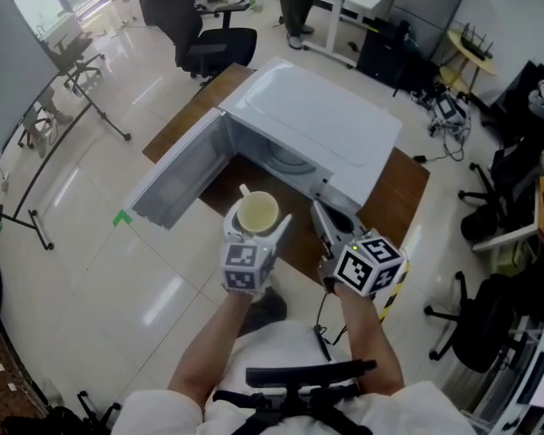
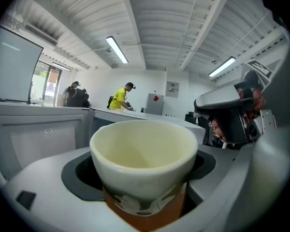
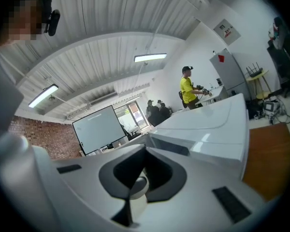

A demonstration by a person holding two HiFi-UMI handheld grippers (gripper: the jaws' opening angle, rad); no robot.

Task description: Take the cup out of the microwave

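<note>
while the person's arms reach forward, the left hand-held gripper (image 1: 257, 217) clamps the cream cup (image 2: 144, 151) just in front of the microwave (image 1: 317, 120), outside its cavity. just beside it, the right hand-held gripper (image 1: 319, 208) has its jaws pressed together, empty. beyond, the microwave sits on the brown worktop (image 1: 403, 193), its door (image 1: 177, 175) swung open.

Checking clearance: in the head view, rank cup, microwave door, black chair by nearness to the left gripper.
1. cup, held in the left gripper.
2. microwave door, open, to its left.
3. black chair, far beyond the microwave.
</note>
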